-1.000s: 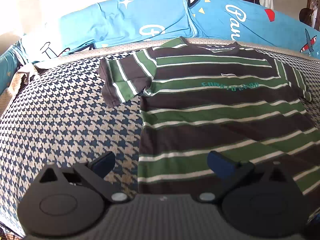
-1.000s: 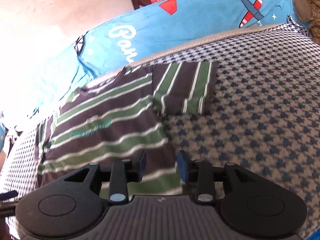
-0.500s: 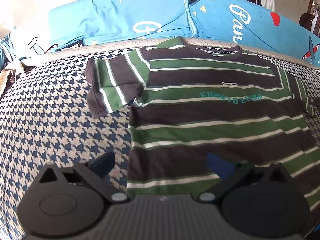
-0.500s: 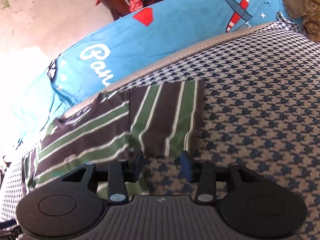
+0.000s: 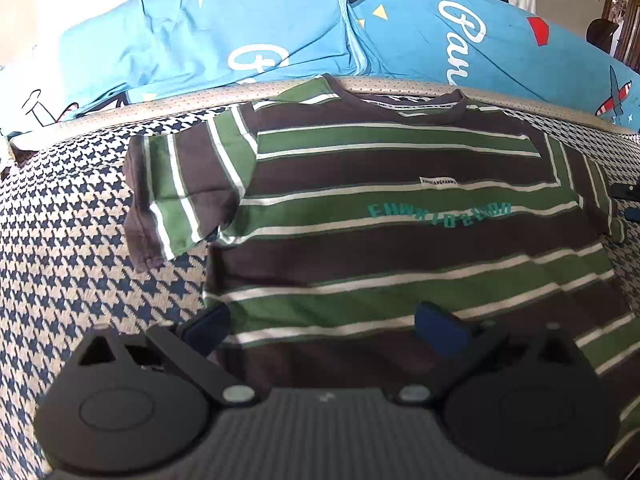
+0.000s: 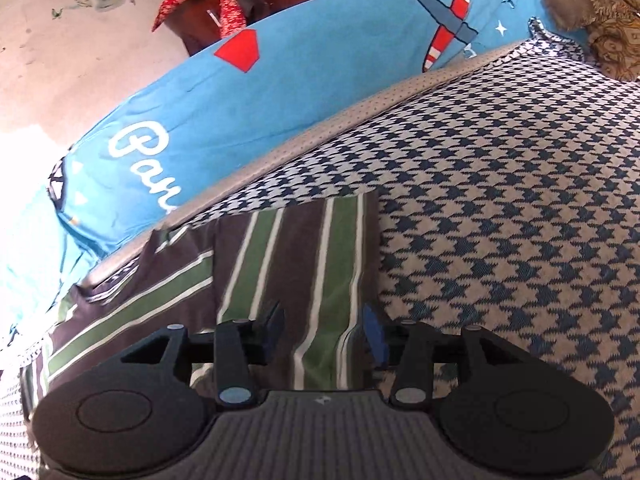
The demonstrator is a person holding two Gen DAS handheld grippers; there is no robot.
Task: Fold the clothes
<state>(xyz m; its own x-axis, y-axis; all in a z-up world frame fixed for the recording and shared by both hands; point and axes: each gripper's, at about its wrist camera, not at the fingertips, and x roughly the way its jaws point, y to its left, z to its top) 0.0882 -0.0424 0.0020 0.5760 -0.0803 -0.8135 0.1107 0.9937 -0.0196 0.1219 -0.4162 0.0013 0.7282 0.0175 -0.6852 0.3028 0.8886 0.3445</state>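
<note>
A brown, green and white striped T-shirt point(image 5: 400, 220) lies flat, face up, on a houndstooth bed cover point(image 5: 80, 240), collar toward the far edge. My left gripper point(image 5: 320, 328) is open over the shirt's lower left body, near its side seam. The shirt's left sleeve point(image 5: 172, 192) lies spread to the left. In the right wrist view my right gripper point(image 6: 324, 332) is open, its fingers straddling the outer part of the shirt's right sleeve point(image 6: 304, 256) just above it. The right gripper's tips show at the left wrist view's right edge point(image 5: 628, 200).
Blue printed bedding point(image 5: 280, 32) is bunched along the far edge of the bed, also in the right wrist view point(image 6: 280, 92). A brown patterned cloth point(image 6: 600, 8) lies at the far right corner. Houndstooth cover point(image 6: 520, 220) stretches right of the sleeve.
My right gripper has moved forward from the shirt's body side to over the right sleeve and opened wider. My left gripper has moved forward and right along the shirt's left side.
</note>
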